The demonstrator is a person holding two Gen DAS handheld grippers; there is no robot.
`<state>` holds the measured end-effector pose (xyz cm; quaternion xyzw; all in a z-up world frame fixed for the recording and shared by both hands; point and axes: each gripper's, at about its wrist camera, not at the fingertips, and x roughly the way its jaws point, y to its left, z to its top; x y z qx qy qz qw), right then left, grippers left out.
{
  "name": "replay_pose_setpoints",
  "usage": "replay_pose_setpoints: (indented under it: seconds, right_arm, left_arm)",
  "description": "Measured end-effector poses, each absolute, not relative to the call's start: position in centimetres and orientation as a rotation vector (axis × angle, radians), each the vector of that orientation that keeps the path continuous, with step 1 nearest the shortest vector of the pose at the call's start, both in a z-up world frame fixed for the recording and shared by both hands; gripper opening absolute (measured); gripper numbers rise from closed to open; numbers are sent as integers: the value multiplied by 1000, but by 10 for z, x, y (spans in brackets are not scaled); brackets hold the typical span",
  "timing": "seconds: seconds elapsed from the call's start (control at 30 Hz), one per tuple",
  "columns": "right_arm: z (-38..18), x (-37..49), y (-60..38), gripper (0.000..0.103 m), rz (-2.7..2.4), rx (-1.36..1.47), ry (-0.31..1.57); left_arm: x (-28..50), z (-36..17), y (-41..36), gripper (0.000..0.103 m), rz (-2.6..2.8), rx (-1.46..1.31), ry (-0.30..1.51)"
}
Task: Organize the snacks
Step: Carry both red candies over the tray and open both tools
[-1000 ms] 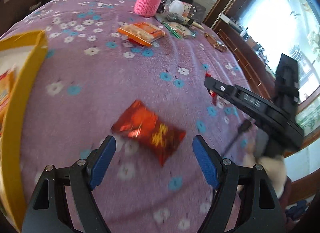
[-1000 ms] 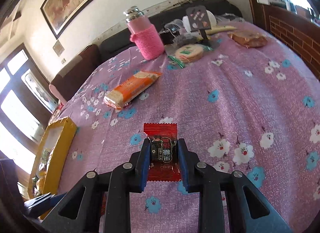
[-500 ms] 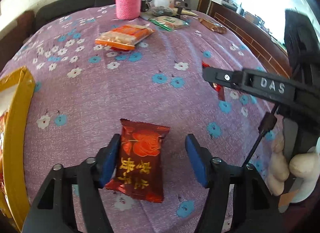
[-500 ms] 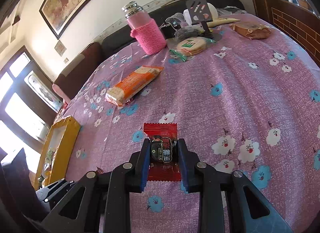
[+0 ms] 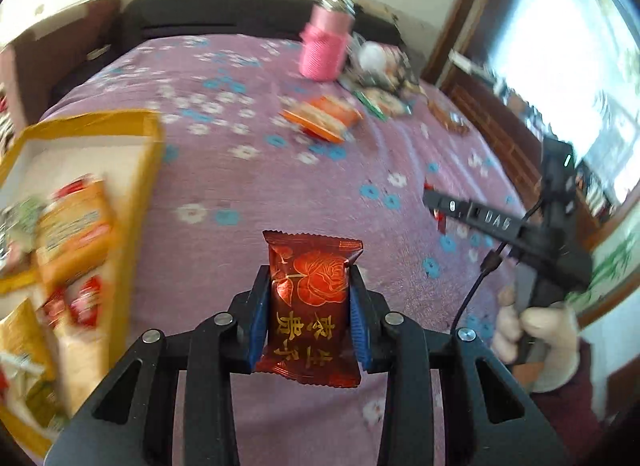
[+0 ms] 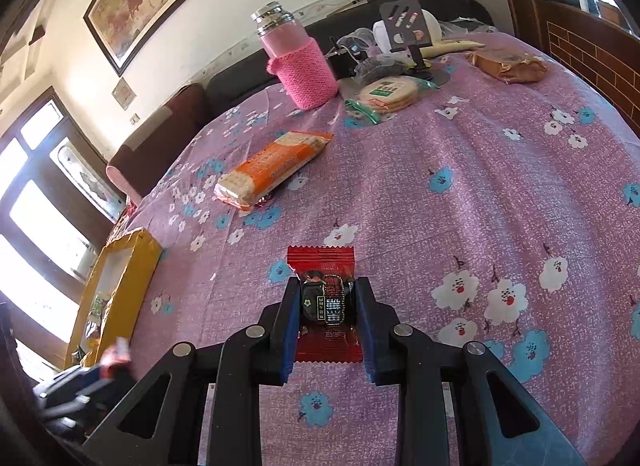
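My left gripper point(image 5: 309, 270) has its blue pads pressed on both sides of a dark red snack packet point(image 5: 310, 306) with a gold rose print, and the jaws are still closing. The packet is held upright above the purple flowered cloth point(image 5: 224, 185). Left of it lies an open yellow box point(image 5: 138, 169) with several snack packets inside. My right gripper point(image 6: 328, 284) is shut on a small red candy packet point(image 6: 322, 262) that rests on the cloth. An orange cracker packet point(image 6: 272, 165) lies farther back.
At the far end stand a pink knit-sleeved bottle point(image 6: 300, 61), a round cracker packet point(image 6: 386, 93), a brown packet point(image 6: 508, 63) and a phone stand point(image 6: 404, 25). A gloved hand point(image 5: 536, 330) holds the right gripper at the table's right edge.
The left jaws came around the dark red packet, closed on it and raised it off the cloth. That view has swung toward the yellow box. The right gripper has stayed put.
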<state>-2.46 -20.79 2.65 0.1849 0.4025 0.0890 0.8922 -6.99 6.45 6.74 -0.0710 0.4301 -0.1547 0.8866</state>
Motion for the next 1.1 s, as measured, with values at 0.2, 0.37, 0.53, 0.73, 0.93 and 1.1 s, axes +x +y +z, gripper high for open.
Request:
replay_pose_setpoints:
  seconds: [0.2,0.37,0.53,0.73,0.93,1.1]
  right_arm:
    - [28,-29,-198,27,169,345,807]
    - [42,-36,-173,27,199,329,805]
    - [68,-47,-120,27,307,288,790]
    - [104,-57,-54,27,440,220,764]
    - [119,-61,18,27,550,131,785]
    - [114,-56,67,27,621,92,836]
  left_arm:
    - [-104,90,153,33,-192,-273,814]
    - [-126,94,219,33,-38,-306,767]
    - [-139,89,255,33,45,-331,751]
    - [-146,90,258,33,148,-227,723]
    - [-144,86,257,33,161,-179,741]
    - [-131,77,252,33,137,-151,779]
